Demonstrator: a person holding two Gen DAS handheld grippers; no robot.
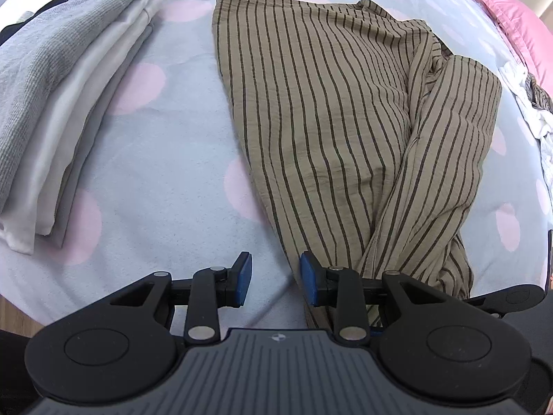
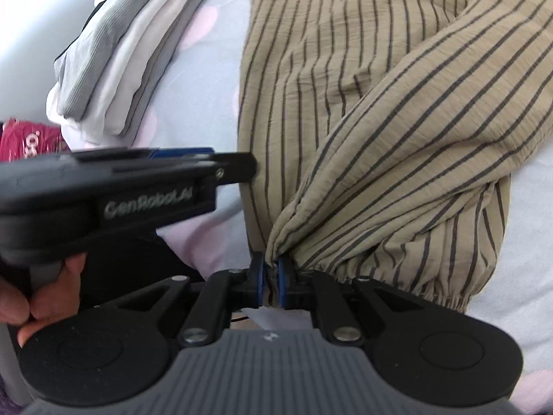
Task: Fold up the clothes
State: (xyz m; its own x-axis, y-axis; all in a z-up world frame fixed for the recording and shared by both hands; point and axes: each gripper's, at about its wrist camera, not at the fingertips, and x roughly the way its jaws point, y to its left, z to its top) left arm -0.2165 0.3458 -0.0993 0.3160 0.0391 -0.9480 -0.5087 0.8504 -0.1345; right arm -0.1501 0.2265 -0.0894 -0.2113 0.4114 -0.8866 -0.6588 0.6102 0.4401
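Striped garment (image 1: 328,110), tan w/ dark lines, lies spread lengthwise on the bed, one sleeve (image 2: 414,138) drawn across the body; we judge a sleeve fold is under way. Bedspread (image 1: 166,180), pale w/ pink dots, carries a folded stack (image 1: 69,86) at left, presumably finished items. Pink pillow (image 1: 518,20) far right. Right gripper (image 2: 271,278): jaws clamped on the sleeve's gathered cuff. Left gripper (image 1: 276,276): jaws apart, empty, poised over the garment's near edge.
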